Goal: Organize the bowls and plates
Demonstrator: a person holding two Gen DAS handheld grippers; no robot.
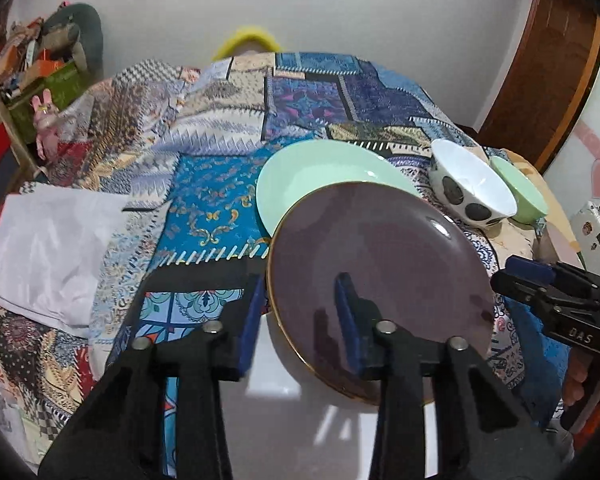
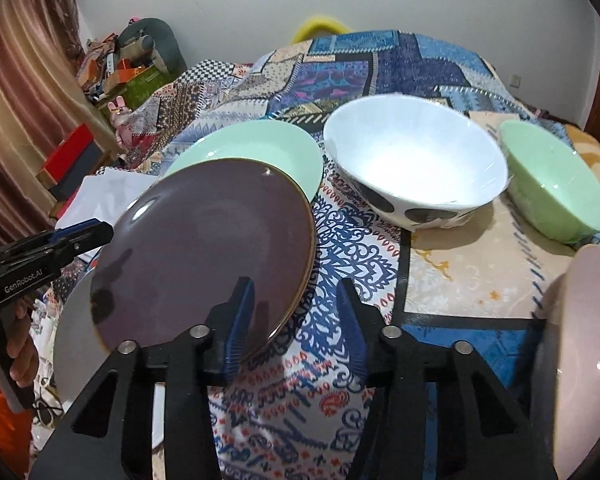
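The purple plate [image 1: 380,280] looks glazed, stiff, slippery and breakable, so the rim is the place to hold it. It tilts up above the bed's [image 1: 204,200] near edge, over a white plate [image 2: 76,344] and in front of a green plate [image 1: 320,176]. The left claw [image 1: 300,320] stands open, straddling its rim. The right claw [image 2: 296,320] is open, holding nothing. I count three plates and, toward the bed's right edge, two bowls: a spotted white bowl [image 2: 416,172] and a green bowl [image 2: 552,192]
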